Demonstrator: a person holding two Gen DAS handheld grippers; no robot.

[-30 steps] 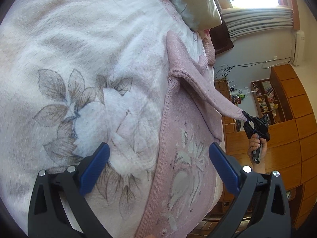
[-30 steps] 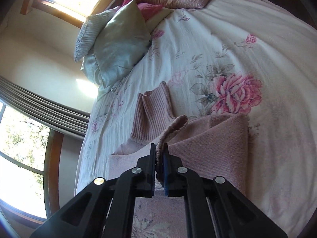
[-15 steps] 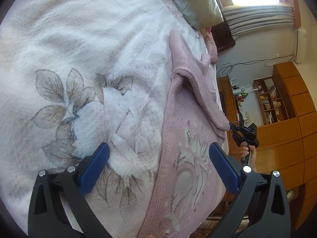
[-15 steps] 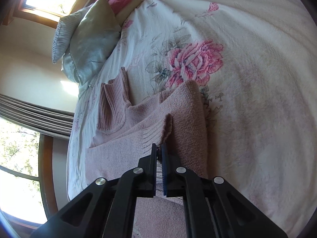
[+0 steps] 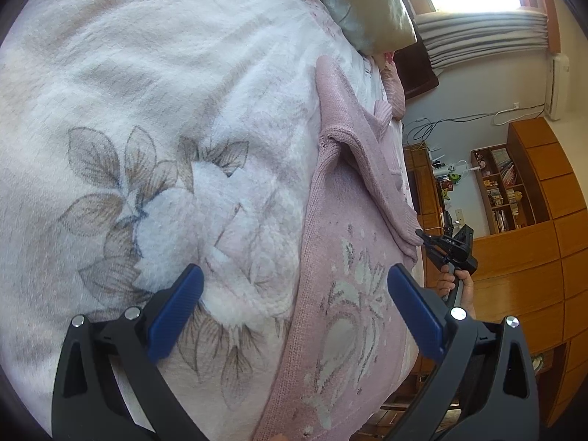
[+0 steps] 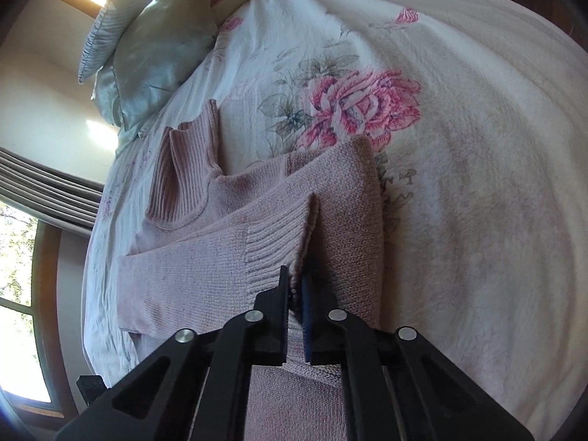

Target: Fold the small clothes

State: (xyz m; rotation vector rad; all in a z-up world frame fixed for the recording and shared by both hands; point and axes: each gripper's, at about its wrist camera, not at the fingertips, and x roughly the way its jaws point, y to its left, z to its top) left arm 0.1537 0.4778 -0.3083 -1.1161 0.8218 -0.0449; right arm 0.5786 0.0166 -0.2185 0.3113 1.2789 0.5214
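Right wrist view: the right gripper [image 6: 295,286] has its fingers pressed nearly together, pinching the ribbed cuff [image 6: 279,242] of a pink knit sweater [image 6: 341,198]; the cuff edge is caught right at the fingertips.

Cuff: bunched a little where it's pinched, and lying low over the sweater's body (whether it's fully resting on it, can't tell).

Sleeve: runs from the pinch across the chest, so the sleeve looks folded inward over the body.

Sweater: lies flat on the floral bedspread [image 6: 477,147] near the bed's edge, ribbed collar [image 6: 191,169] toward the pillows [image 6: 154,47].

Left wrist view: the left gripper [image 5: 290,305] has its blue pads [image 5: 176,308] spread wide and holds nothing, hovering over the sweater's side edge and the bedspread beside it.

Across the bed: the right gripper and the hand [image 5: 455,286] holding it show at the far side of the sweater, at the cuff.

How it'll handle: my guess is soft, floppy and light, with a grippy knit that won't slip but will stretch and drag if pulled by one point (it also clings to a fuzzy blanket).

Where to grab: I'd take ribbed bits like the cuff or hem, or a doubled-up edge or shoulder seam, since a single layer of loose knit just sags between two pinch points.
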